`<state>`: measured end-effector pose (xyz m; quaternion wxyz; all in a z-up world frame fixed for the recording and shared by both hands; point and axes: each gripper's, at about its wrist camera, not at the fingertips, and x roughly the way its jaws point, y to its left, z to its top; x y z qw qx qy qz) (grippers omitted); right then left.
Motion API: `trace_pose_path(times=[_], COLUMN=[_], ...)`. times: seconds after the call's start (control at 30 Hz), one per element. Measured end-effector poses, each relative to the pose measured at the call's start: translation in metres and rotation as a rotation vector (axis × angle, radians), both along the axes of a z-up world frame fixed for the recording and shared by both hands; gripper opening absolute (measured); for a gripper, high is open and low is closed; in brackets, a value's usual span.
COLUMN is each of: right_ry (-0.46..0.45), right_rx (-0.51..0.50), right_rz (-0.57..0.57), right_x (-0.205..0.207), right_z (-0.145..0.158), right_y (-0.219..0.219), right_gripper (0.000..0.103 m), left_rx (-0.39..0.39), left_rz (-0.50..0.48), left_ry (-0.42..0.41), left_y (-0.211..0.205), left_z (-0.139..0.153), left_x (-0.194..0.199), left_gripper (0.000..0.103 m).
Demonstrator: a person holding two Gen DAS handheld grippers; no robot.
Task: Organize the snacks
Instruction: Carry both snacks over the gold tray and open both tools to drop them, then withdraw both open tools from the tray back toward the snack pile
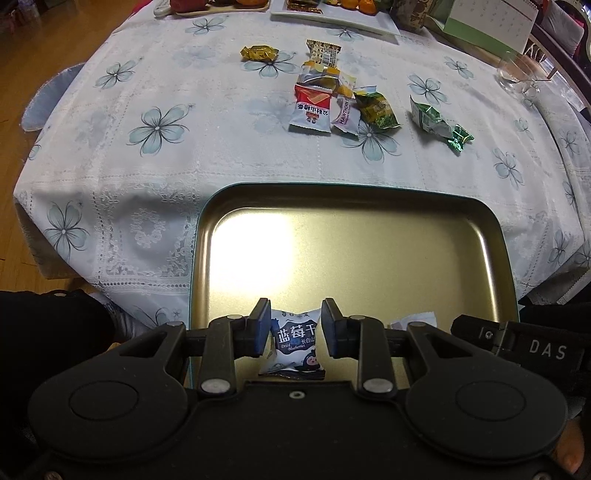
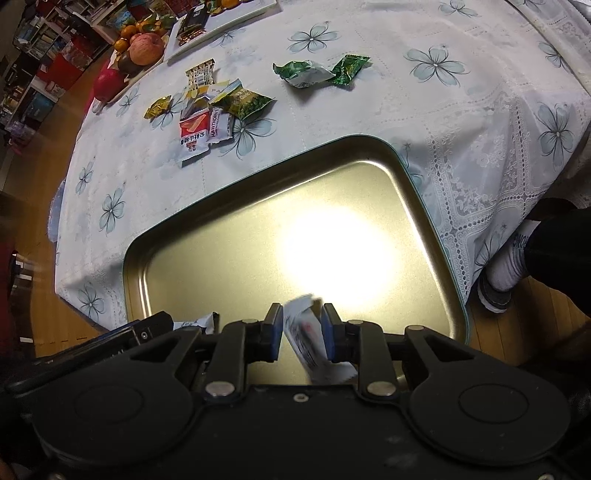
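A gold metal tray [image 1: 495, 236] lies at the table's near edge; it also shows in the right wrist view [image 2: 424, 192]. My left gripper [image 1: 294, 325] hovers over its near end, jaws apart around a white-and-blue dried blueberry packet [image 1: 295, 341], which looks loose between the pads. My right gripper [image 2: 302, 326] is over the same end, jaws apart around a blurred white packet [image 2: 308, 343]. A cluster of wrapped snacks [image 1: 325, 103] lies beyond the tray, with a gold candy [image 1: 258, 52] and a green packet [image 1: 437, 122] apart from it. The cluster also shows in the right wrist view [image 2: 207, 114].
Plates of fruit and snacks [image 1: 332, 11] stand at the table's far side, with a glass [image 1: 521, 72] and a calendar [image 1: 491, 22] at far right. An apple [image 2: 146, 48] sits at far left. A person's leg and shoe [image 2: 498, 280] stand by the table's right edge.
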<state>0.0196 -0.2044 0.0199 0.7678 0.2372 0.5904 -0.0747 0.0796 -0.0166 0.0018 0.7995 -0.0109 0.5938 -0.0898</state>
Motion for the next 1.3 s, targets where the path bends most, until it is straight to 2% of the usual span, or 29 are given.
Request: trace_pose_path(times=[0.07,0.13,0.27,0.47,0.67,0.9,1.1,1.3], right_ry=[0.003,0.003,-0.008,0.002,0.016,0.06,0.028,-0.007], right_rx=[0.002,0.006,0.01,0.01,0.018,0.028,0.041,0.022], right_rz=[-0.005,-0.012,-0.015,-0.016,-0.025,-0.019,-0.018,-0.017], right_x=[0.0,0.001,0.0,0.0,0.001,0.004,0.016,0.046], right_z=[0.0,0.0,0.002,-0.001,-0.003,-0.008,0.008,0.032], right_y=[-0.001,-0.002,-0.002,-0.002,-0.004,-0.003,-0.009,-0.028], right_gripper=[0.04,0.042,0.042,0.042,0.044,0.044,0.044,0.044], left_rx=[0.006,0.01,0.011,0.071,0.049,0.029,0.022,0.003], left_rz=[-0.001,-0.001,0.008,0.012,0.009,0.022,0.025,0.034], left_ry=[-0.001,-0.004,-0.01,0.002,0.054,0.061,0.035,0.052], left_y=[-0.001,-0.001,0.001,0.0,0.002,0.005,0.003,0.004], left_z=[0.0,0.0,0.001,-0.002,-0.006,-0.003,0.009,0.018], left_x=[0.0,-0.001,-0.001,0.0,0.002,0.006,0.016,0.042], left_gripper=[0.039,0.04,0.043,0.043,0.043,0.043,0.043,0.043])
